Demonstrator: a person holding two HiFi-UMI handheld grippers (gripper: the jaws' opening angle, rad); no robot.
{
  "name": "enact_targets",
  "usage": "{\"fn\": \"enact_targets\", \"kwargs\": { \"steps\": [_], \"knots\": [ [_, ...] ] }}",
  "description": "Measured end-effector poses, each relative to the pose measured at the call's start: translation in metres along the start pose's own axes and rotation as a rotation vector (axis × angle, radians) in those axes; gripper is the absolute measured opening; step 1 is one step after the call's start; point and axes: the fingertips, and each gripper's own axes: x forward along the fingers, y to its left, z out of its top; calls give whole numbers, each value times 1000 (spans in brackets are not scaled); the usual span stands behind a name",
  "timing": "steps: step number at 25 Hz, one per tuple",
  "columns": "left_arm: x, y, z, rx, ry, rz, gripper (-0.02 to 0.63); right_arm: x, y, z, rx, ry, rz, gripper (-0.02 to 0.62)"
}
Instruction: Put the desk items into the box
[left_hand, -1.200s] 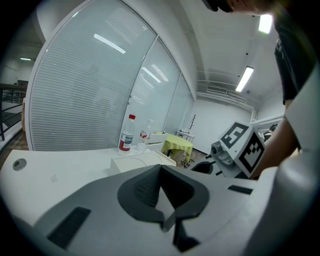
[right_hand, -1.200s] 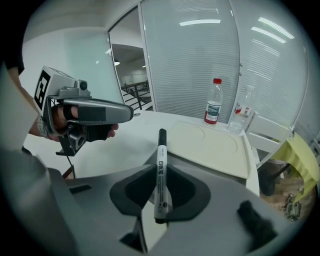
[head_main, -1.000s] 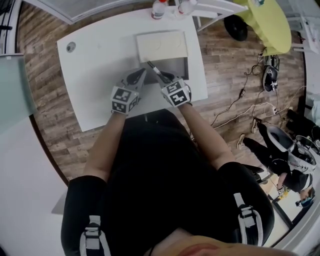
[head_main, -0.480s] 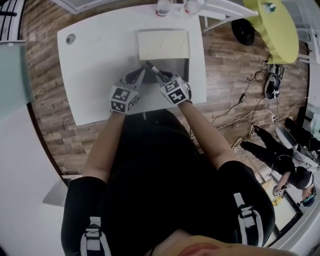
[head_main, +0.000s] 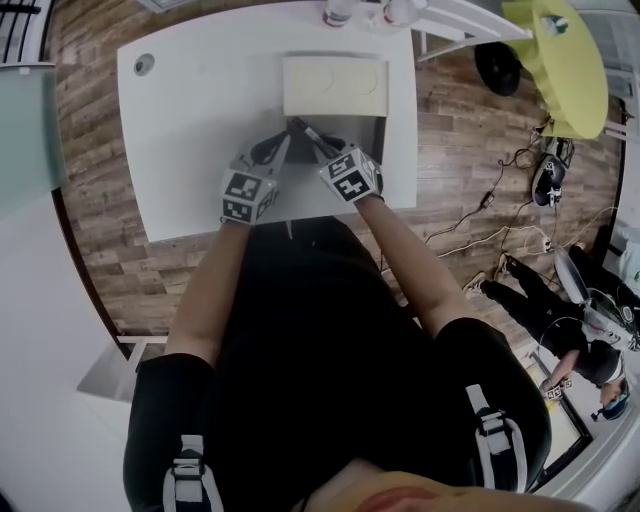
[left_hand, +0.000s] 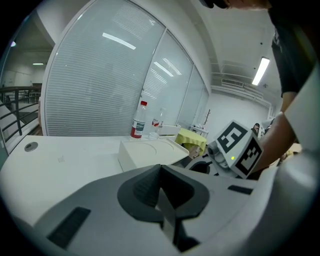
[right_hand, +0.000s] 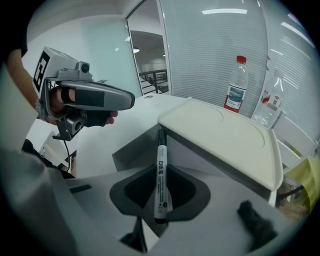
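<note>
- White marker pen with a black cap (right_hand: 161, 165) is pinched in the right tongs, its far end reaching toward the open grey box (right_hand: 131, 150) on the white tabletop (head_main: 200, 110).
- Left tongs (left_hand: 161, 187): pressed together, empty.
- Right tongs (right_hand: 159, 200): best carry the pen past the rim before letting go.
- The cream lid (right_hand: 225, 132) crowds the box's far side; a red-labelled plastic bottle (right_hand: 235, 85) stands beyond.

Plastic marker (right_hand: 161, 172), smooth desk (head_main: 200, 130), wooden floor (head_main: 455, 130)
</note>
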Motion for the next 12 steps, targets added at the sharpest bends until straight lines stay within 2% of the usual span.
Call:
{"fn": "enact_targets", "kwargs": {
  "steps": [12],
  "knots": [
    [4, 4, -9, -18, 7, 14, 11, 18, -2, -3, -16, 22, -8, 71]
  ]
}}
